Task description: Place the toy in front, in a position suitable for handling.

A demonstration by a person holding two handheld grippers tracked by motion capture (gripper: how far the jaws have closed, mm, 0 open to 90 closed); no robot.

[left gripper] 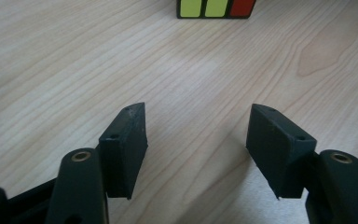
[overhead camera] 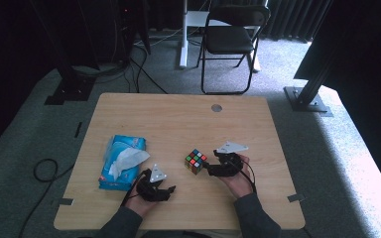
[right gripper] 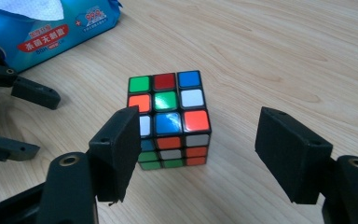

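A scrambled Rubik's cube (overhead camera: 196, 161) (right gripper: 170, 119) sits on the wooden table (overhead camera: 178, 119) near its middle. My right gripper (overhead camera: 209, 168) (right gripper: 198, 156) is open just to the cube's right, its jaws pointing at the cube from a short distance, with nothing between them. My left gripper (overhead camera: 168, 191) (left gripper: 198, 149) is open near the table's front edge, left of the cube, over bare wood. The cube's bottom row (left gripper: 216, 8) shows at the top edge of the left gripper view. The left gripper's jaws also appear at the left of the right gripper view.
A blue pack of tissues (overhead camera: 121, 161) (right gripper: 51, 28) lies on the table's left side, a white sheet sticking out. A round grommet (overhead camera: 217, 107) sits near the far edge. A black folding chair (overhead camera: 230, 39) stands beyond the table on the carpet.
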